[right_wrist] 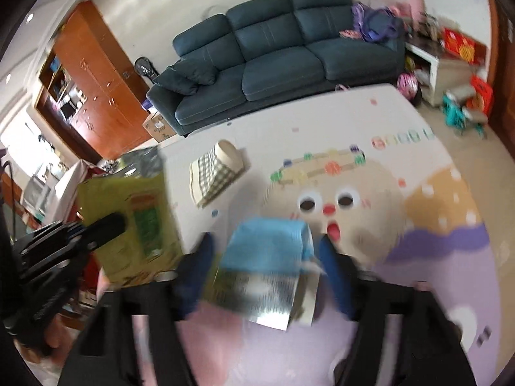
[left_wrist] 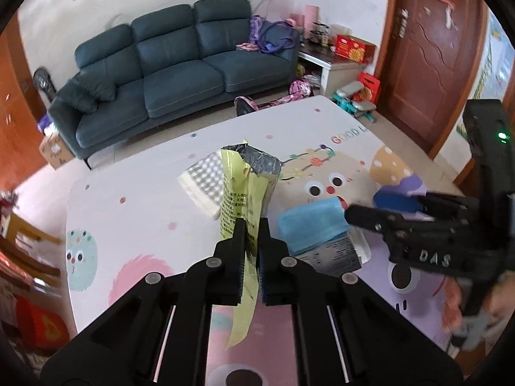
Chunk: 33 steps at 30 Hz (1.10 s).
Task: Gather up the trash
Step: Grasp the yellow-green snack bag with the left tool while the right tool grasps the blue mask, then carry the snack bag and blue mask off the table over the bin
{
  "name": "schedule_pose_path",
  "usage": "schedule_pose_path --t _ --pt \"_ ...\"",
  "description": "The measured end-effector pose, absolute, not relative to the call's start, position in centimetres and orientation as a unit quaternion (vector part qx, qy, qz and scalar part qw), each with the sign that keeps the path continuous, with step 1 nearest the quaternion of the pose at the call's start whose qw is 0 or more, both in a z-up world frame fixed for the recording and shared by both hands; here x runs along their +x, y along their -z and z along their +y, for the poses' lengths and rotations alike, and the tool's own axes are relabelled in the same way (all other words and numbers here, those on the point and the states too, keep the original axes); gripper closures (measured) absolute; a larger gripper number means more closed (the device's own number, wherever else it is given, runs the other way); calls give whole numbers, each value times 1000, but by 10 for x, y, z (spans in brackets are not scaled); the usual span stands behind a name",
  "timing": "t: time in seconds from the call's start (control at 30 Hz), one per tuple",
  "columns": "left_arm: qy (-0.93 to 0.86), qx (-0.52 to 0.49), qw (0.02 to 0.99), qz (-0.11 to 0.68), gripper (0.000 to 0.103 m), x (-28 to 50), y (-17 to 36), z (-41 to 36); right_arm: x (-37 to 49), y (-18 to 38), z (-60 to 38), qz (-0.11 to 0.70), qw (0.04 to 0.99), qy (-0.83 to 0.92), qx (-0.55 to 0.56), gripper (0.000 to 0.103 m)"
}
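A: How far has the trash collecting got?

B: One piece is in hand. The left tool [left_wrist: 252,225] is clamped tight on a yellow-green wrapper [left_wrist: 239,189], which stands up out of the jaws with its torn silvery top open and its tail hanging below, clear of the play mat [left_wrist: 128,218].

A: And the other one?

B: The right tool [right_wrist: 267,247] stands wide, one blue pad on each side of a blue-topped packet [right_wrist: 267,267] with a foil printed face. I can't see the pads pressing on it, so I'd call that piece not yet taken.

A: Anything else left?

B: A checked cloth-like bundle [left_wrist: 202,183] lies further back on the mat, well apart from both tools. Whether it counts as trash I can't judge.

A: Where does it all go?

B: No bin or bag shows in either view, so the drop-off is all still to do.

A: What's hard to read?

B: The right wrist view is smeared, so the packet's print and edges are unclear and I can't tell whether it rests on the mat. The sofa [left_wrist: 180,64] and the clutter behind it are only background
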State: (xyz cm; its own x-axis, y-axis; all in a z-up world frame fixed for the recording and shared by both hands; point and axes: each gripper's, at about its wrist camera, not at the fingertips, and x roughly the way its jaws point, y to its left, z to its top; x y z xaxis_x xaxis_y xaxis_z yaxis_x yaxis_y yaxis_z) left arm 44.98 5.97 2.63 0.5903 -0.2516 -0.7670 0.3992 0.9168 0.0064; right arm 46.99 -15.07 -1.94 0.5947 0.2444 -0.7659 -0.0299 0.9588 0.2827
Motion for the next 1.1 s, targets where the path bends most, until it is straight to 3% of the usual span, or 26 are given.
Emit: schedule_pose_path --t 0.37,0.53,0.7,0.8,1.1 --pt "171 51 887 426 99 457 -29 113 520 71 -151 508 855 -64 86 27" --pt "174 45 887 425 99 462 -27 110 525 88 -148 524 836 -99 125 62" --pt "175 39 884 432 99 463 -23 109 516 87 -139 512 840 -122 127 88" --pt "174 38 885 431 99 463 -25 109 505 79 -134 502 848 -123 114 98" --pt "169 32 888 427 99 441 -48 118 446 18 -130 455 875 -113 121 99"
